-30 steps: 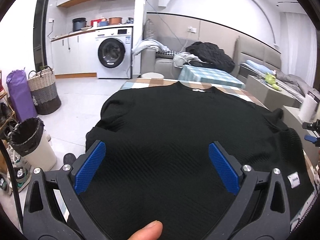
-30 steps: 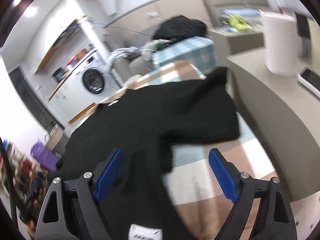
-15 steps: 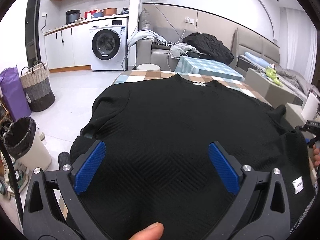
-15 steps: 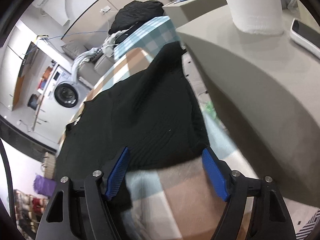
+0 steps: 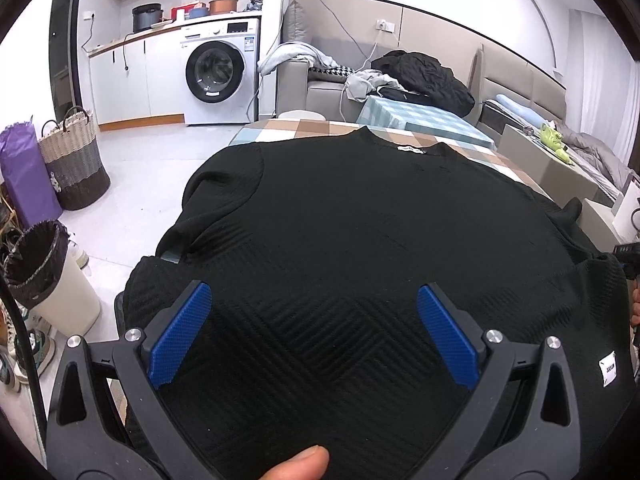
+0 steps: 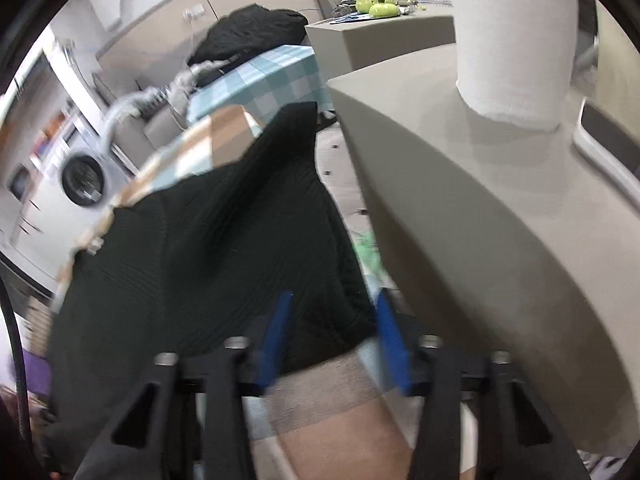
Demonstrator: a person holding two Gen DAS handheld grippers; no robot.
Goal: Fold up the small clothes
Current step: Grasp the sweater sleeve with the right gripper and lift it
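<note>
Nearest in the left wrist view, a thumb tip (image 5: pixel 298 465) at the bottom edge, between the black arms of the left gripper (image 5: pixel 314 334). Blue pads spread wide apart above the cloth, gripping nothing. Beneath and beyond them, the black sweater (image 5: pixel 360 248) spread flat on the checked tablecloth (image 5: pixel 288 130), collar at the far side, a white tag (image 5: pixel 610 368) near the hem at right. Left sleeve draped over the table's left edge. On the floor at left, a white bin (image 5: pixel 48 276) with a black liner; behind it a woven basket (image 5: pixel 74 160) and a purple bag (image 5: pixel 24 176). Farther back, a washing machine (image 5: pixel 218 70) under a counter, and a sofa heaped with a dark garment (image 5: pixel 424 74).

In the right wrist view, blurred, the right gripper (image 6: pixel 334 338) low over the sweater's right sleeve (image 6: pixel 256 240). Jaws just been closing, narrow now, with the sleeve's cuff edge between the blue pads; whether pressed tight, cannot tell through the blur. Just right of the sleeve, a grey counter (image 6: pixel 480 240) with a white paper roll (image 6: pixel 512 40) upright on it. Beyond, green objects (image 6: pixel 374 0) on a farther ledge.
</note>
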